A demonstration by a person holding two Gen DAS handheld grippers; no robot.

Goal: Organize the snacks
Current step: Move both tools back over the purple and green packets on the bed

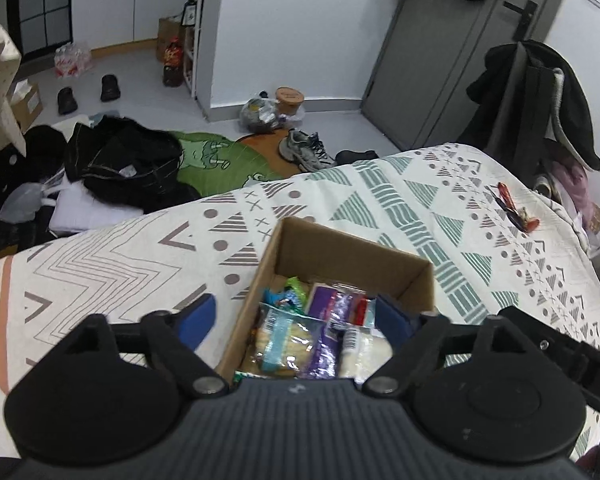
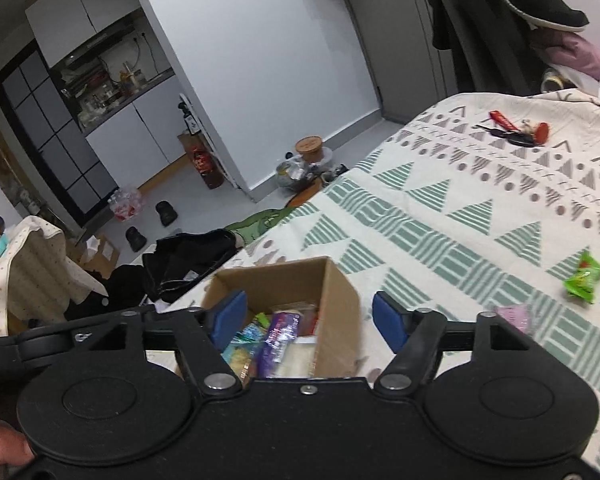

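Note:
An open cardboard box (image 1: 340, 256) stands on the patterned bedspread (image 1: 120, 264), holding several snack packets, among them a purple one (image 1: 328, 336). My left gripper (image 1: 300, 316) hovers open over the box, its left blue pad outside the left wall and its right pad at the right wall. In the right wrist view the same box (image 2: 284, 280) lies under my right gripper (image 2: 308, 318), whose jaws stand open and apart from it. The purple packet (image 2: 280, 336) shows inside. On the bed to the right lie a green snack packet (image 2: 584, 278) and a pale purple packet (image 2: 514, 318).
A bunch of keys with a red tag (image 2: 516, 132) lies at the far side of the bed. On the floor beyond the bed edge are black clothing (image 1: 120, 164), grey sneakers (image 1: 304, 148) and a green mat. A coat-draped chair (image 1: 536, 100) stands by the grey door.

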